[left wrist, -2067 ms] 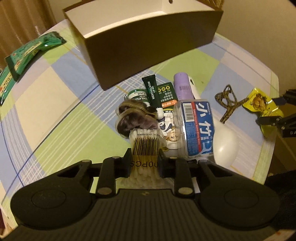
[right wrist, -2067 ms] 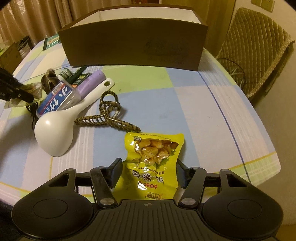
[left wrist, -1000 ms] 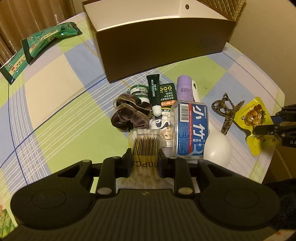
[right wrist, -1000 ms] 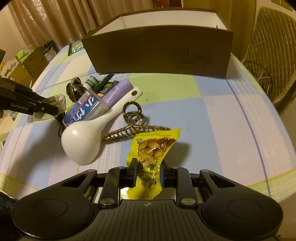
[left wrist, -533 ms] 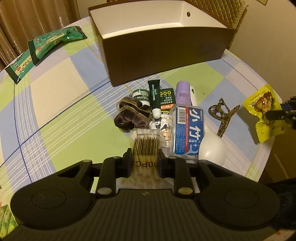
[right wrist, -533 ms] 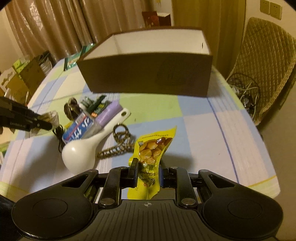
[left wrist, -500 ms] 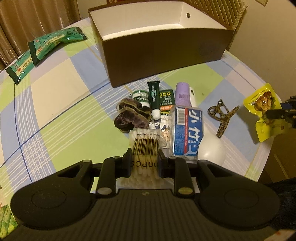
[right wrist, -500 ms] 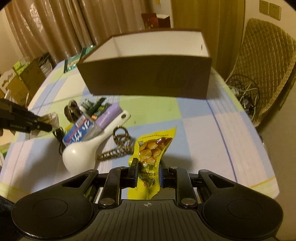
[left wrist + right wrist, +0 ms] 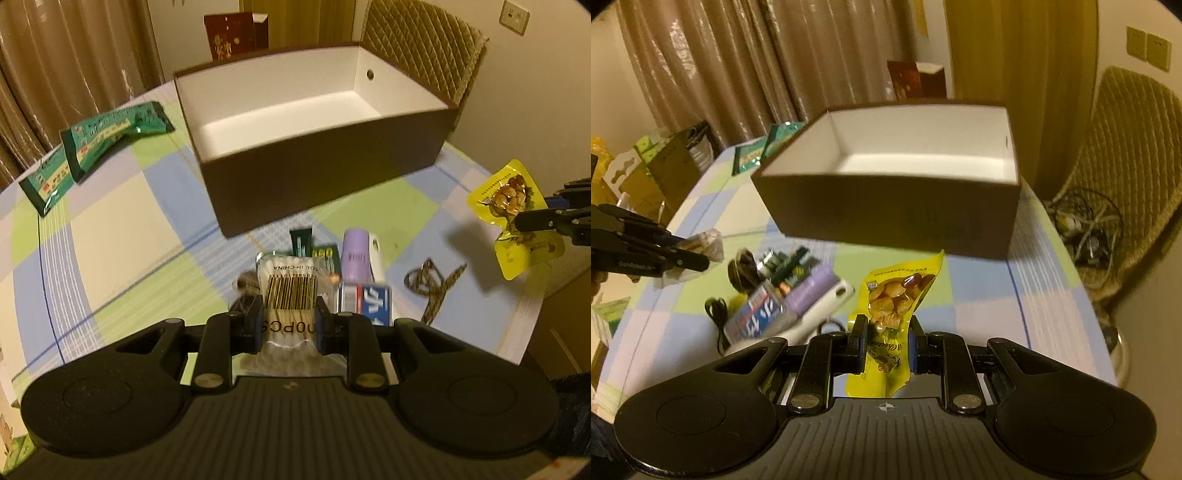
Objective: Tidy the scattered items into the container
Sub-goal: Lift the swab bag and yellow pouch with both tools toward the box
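Note:
My left gripper (image 9: 289,322) is shut on a clear pack of cotton swabs (image 9: 290,291), held above the table. My right gripper (image 9: 885,338) is shut on a yellow chestnut snack pouch (image 9: 895,295), also lifted; the pouch shows at the right in the left wrist view (image 9: 511,206). The brown box with a white inside (image 9: 317,162) stands open at the back of the table, seen too in the right wrist view (image 9: 897,210). A pile remains on the cloth: a purple bottle (image 9: 355,258), a blue-labelled clear box (image 9: 369,301), a green tube (image 9: 301,242), a white scoop (image 9: 827,302).
A patterned hair clip (image 9: 432,286) lies right of the pile. Two green packets (image 9: 107,136) lie at the far left of the checked tablecloth. A wicker chair (image 9: 1126,155) with cables stands beyond the table's right edge. A black cable (image 9: 716,310) lies by the pile.
Both grippers have risen and moved toward the box, each carrying its item. The box's white inside now shows from above in both views.

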A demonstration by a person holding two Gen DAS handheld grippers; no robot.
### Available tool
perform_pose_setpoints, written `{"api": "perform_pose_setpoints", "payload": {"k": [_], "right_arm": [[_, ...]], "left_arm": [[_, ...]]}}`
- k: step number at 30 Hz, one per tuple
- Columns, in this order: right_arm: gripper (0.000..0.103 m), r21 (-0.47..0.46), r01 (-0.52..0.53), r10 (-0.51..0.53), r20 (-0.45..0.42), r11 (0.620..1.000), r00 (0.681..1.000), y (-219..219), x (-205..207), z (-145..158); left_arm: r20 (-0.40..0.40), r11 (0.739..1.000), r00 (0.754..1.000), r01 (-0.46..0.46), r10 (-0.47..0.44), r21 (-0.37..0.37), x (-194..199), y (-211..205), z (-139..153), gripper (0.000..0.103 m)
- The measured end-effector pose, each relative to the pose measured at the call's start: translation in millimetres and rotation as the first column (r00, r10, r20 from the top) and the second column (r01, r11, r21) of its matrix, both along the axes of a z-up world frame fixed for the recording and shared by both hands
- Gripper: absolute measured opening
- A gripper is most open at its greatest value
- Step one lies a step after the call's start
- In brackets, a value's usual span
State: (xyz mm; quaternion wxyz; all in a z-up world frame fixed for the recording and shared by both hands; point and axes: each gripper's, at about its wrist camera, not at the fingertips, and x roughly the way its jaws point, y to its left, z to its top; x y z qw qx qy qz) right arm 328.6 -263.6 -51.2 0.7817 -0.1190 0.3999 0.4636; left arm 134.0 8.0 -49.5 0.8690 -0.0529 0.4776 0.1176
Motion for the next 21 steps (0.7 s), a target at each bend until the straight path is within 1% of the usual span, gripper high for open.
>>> {"api": "perform_pose_setpoints", "payload": {"k": [4, 7, 9, 11, 18, 21], "right_arm": [[0.017, 0.043, -0.021, 0.021, 0.008, 0.999, 1.0, 8, 18, 15], [0.017, 0.073, -0.038, 0.036, 0.03, 0.997, 0.999, 15, 32, 27], [0.017, 0.092, -0.05, 0.046, 0.046, 0.995, 0.998, 20, 43, 36], [0.017, 0.107, -0.059, 0.053, 0.064, 0.992, 0.997, 27, 55, 44], [0.018, 0.14, -0.083, 0.071, 0.089, 0.987, 0.994, 53, 95, 58], [0.017, 0.148, -0.089, 0.077, 0.083, 0.985, 0.994, 67, 111, 60]], "left_arm": [[0.03, 1.0, 0.999, -0.02, 0.02, 0.009, 14, 1, 9, 0.021], [0.06, 0.999, 0.998, -0.033, 0.033, 0.001, 28, 3, 18, 0.021], [0.079, 0.998, 0.995, -0.062, 0.06, 0.02, 39, 2, 24, 0.021], [0.102, 0.998, 0.993, -0.061, 0.057, 0.032, 51, 2, 30, 0.021], [0.16, 0.997, 0.985, -0.067, 0.059, 0.049, 94, 7, 46, 0.021], [0.175, 0.996, 0.982, -0.076, 0.065, 0.054, 114, 13, 51, 0.021]]}}
